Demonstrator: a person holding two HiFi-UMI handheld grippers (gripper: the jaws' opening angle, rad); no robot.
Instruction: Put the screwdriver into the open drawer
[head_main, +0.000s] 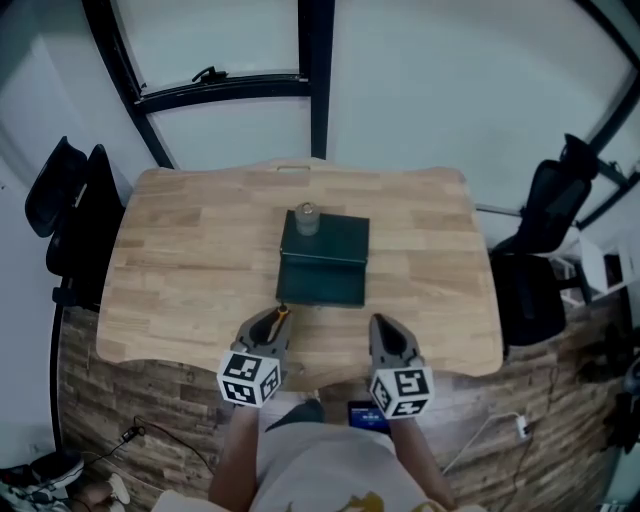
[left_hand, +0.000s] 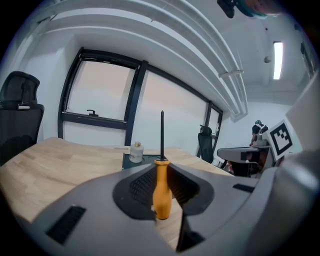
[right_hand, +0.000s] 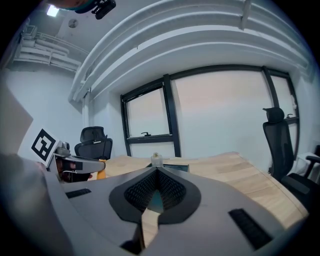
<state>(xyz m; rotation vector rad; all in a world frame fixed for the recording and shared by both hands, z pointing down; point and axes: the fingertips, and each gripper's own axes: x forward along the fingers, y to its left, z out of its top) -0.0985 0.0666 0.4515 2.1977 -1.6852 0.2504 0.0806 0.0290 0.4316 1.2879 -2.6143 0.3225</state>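
Observation:
The screwdriver (left_hand: 161, 190) has an orange handle and a thin dark shaft that points straight up. My left gripper (left_hand: 162, 200) is shut on its handle. In the head view the left gripper (head_main: 272, 325) hovers at the table's near edge, the orange handle (head_main: 283, 312) just showing, right in front of the dark green drawer box (head_main: 323, 258). The drawer (head_main: 320, 285) sticks out toward me. A small bottle (head_main: 306, 218) stands on top of the box. My right gripper (head_main: 385, 335) is beside the left one, its jaws shut with nothing held (right_hand: 157, 172).
The wooden table (head_main: 180, 260) spreads wide on both sides of the box. Black office chairs stand at the left (head_main: 70, 215) and right (head_main: 545, 215). A window frame (head_main: 225, 85) lies beyond the far edge. A cable (head_main: 150, 435) trails on the floor.

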